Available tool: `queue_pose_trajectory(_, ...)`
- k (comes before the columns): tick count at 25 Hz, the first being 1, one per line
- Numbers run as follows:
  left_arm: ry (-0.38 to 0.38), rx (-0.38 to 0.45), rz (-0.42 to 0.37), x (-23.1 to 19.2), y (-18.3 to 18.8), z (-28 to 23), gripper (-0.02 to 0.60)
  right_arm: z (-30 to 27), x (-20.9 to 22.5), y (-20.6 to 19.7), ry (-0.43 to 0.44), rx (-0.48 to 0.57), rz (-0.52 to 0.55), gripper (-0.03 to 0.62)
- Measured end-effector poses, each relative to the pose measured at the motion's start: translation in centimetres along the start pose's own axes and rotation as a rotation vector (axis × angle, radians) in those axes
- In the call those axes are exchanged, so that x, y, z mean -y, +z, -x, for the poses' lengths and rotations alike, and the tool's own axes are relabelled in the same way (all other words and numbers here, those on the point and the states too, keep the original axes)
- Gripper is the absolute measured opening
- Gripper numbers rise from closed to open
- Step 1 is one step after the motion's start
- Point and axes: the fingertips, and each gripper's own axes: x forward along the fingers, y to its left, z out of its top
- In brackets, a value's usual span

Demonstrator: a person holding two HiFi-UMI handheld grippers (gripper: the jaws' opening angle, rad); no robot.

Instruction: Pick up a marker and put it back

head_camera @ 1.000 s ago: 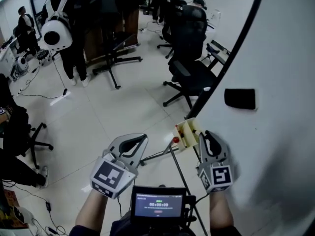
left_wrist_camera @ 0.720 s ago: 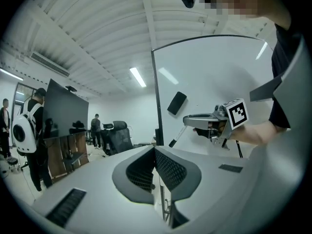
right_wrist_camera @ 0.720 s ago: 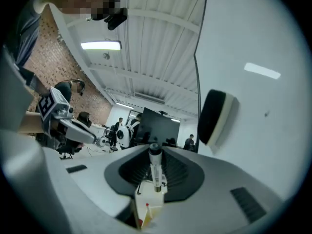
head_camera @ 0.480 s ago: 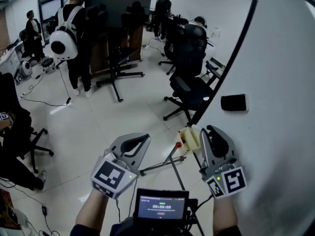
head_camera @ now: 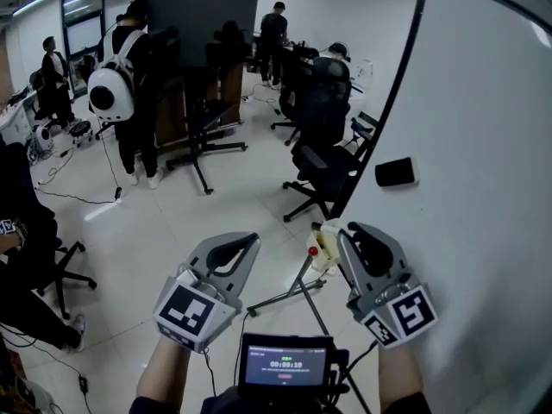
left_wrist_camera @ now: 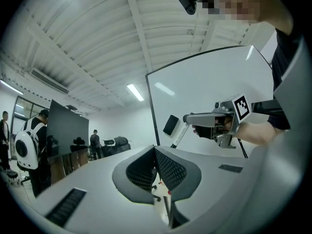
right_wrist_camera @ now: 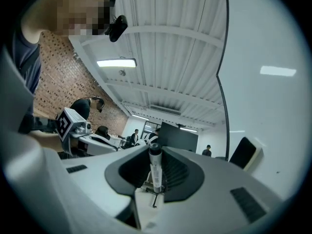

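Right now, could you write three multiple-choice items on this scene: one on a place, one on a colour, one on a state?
1. Where is the black eraser? A in a drawer; B on the whiteboard; C on a shelf.
2. What colour is the marker's body? A white; B red; C green.
3. The right gripper is: A open, empty; B shut on the marker; C out of view.
Key: B, it sits on the board; A, the barrel shows white; B, the jaws clamp the marker.
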Motion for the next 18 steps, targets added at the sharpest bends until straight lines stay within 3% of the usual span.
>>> queue_pose_trajectory(7, -0.086, 0.019, 0.082, 3.3, -0.2, 0.4, -0.003, 3.5, -0.7, 1.7, -0.028, -0.026, -0.036, 0.086)
queue_pose_trajectory(18, -0.110, 0.031, 0.034, 9.1, 4.0, 0.0, -0.003, 9.7, -2.3, 4.5, 0.052, 0.009, -0.039, 0.086)
